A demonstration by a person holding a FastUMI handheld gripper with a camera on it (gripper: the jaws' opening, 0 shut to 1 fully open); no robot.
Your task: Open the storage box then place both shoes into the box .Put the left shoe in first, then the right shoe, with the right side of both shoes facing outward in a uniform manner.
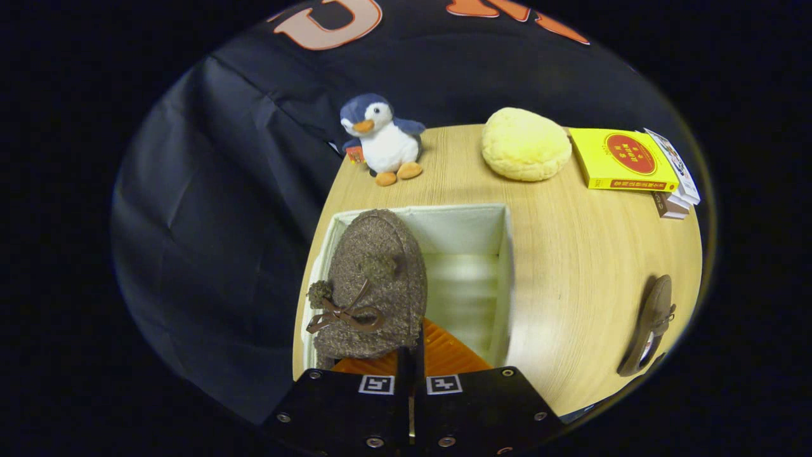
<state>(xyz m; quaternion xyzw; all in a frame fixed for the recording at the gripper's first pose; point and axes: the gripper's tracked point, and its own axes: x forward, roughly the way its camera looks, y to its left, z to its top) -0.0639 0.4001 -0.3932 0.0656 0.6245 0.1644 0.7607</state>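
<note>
Gripper (411, 374) fingers were drawn close together, clamped on the heel edge of a brown fuzzy shoe (374, 285); the contact itself sat low behind the finger bodies, so the pinch on the shoe was a judgement, not plainly seen. The shoe hung toe-forward over the left half of the open storage box (507, 266), laces and pompoms facing up toward the camera. The box was white-walled and its right half looked free.

Step in hand: lowering the first shoe into the box. To do it well, keep it hard against the left wall so room stays for the second shoe, keep the pinch firm until the sole rests on the floor, and check which side faces outward before letting go.

The other shoe (650, 324) lay on the wooden table (590, 254), well to the right of the box, near the table's edge, warped by the fisheye and partly cut off. Beyond the box stood a penguin plush (384, 139), a yellow cushion (523, 145) and a stack of books (628, 162).

Hard to make out: what the orange ribbed surface (444, 355) just ahead of the fingers was; the box floor under the shoe; the box lid; whether the held shoe was the left one.
</note>
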